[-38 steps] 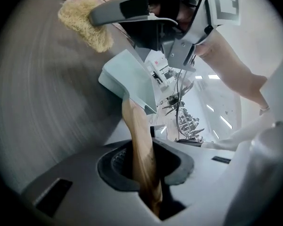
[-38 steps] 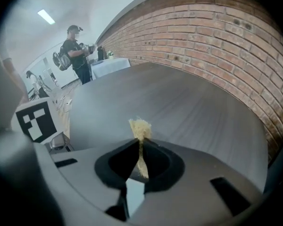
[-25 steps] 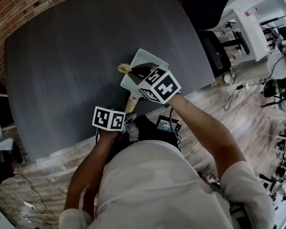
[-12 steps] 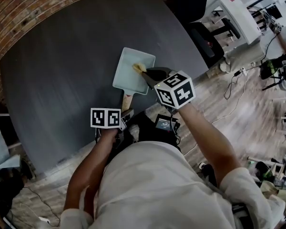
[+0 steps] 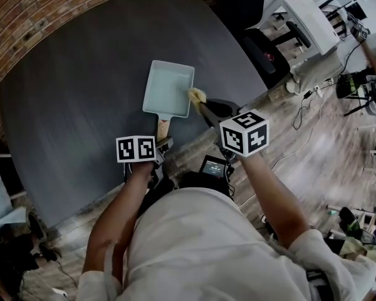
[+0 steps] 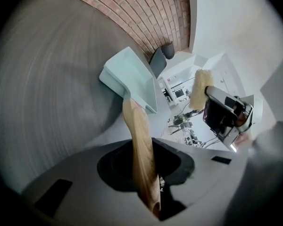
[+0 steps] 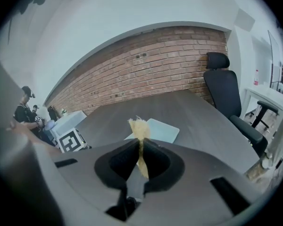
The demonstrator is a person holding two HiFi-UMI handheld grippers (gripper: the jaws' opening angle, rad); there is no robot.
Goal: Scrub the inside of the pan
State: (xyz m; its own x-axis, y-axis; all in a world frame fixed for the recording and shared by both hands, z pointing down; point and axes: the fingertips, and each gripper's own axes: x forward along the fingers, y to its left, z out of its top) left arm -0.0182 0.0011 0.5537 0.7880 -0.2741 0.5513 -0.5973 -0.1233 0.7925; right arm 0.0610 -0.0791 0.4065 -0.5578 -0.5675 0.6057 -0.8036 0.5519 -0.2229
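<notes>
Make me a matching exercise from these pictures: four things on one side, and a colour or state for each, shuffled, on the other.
1. pan
2. wooden handle
3. scrubber
4. office chair

A. black
B. pinched in the right gripper
C. pale blue-green
D. clamped in the left gripper

Pairs: 1-C, 2-D, 3-B, 4-A
</notes>
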